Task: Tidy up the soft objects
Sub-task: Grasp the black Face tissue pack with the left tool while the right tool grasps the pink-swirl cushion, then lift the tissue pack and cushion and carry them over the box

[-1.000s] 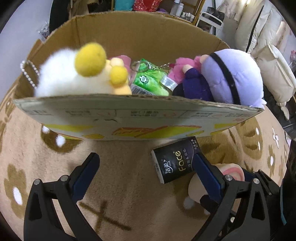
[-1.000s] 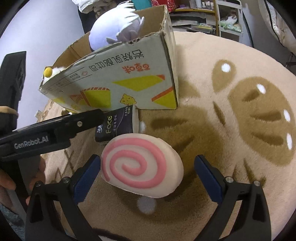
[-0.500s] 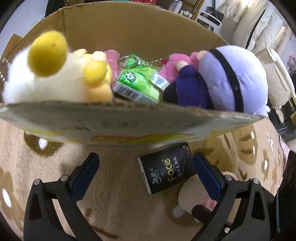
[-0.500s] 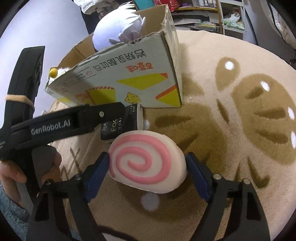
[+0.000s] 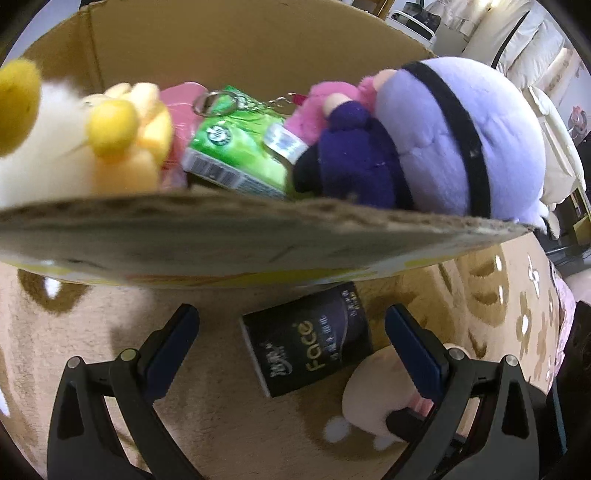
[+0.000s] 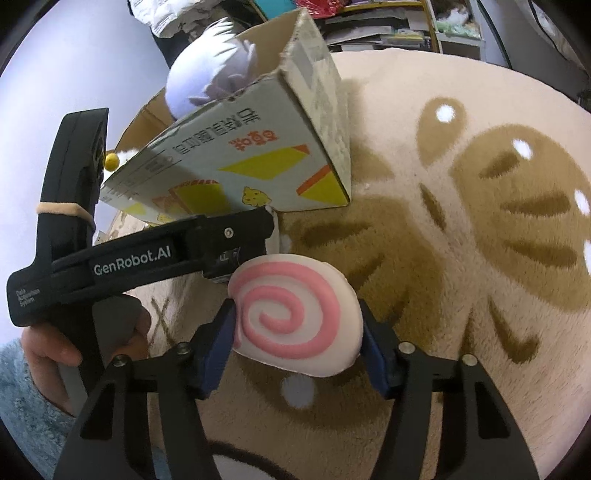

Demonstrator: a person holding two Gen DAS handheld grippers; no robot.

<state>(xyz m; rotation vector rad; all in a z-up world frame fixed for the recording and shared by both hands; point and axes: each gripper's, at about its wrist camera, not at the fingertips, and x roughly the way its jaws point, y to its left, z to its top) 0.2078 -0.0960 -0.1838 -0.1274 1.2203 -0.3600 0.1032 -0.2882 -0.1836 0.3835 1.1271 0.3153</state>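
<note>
A cardboard box (image 5: 258, 240) holds a white and yellow plush (image 5: 74, 147), a green tissue pack (image 5: 236, 158) and a purple plush (image 5: 461, 147). A black "Face" tissue pack (image 5: 310, 347) lies on the rug in front of the box, between the fingers of my open left gripper (image 5: 291, 343). My right gripper (image 6: 297, 325) is shut on a white cushion with a pink spiral (image 6: 295, 314); the cushion also shows in the left wrist view (image 5: 376, 398). The left gripper (image 6: 147, 254) shows in the right wrist view beside the box (image 6: 258, 162).
A beige rug with brown flower shapes (image 6: 480, 221) covers the floor. Shelves and furniture (image 6: 406, 26) stand behind the box. Cream cushions (image 5: 535, 74) lie at the far right.
My right gripper has closed its fingers onto the spiral cushion. My left gripper has moved forward, so the black tissue pack now lies between its fingers and the box is closer.
</note>
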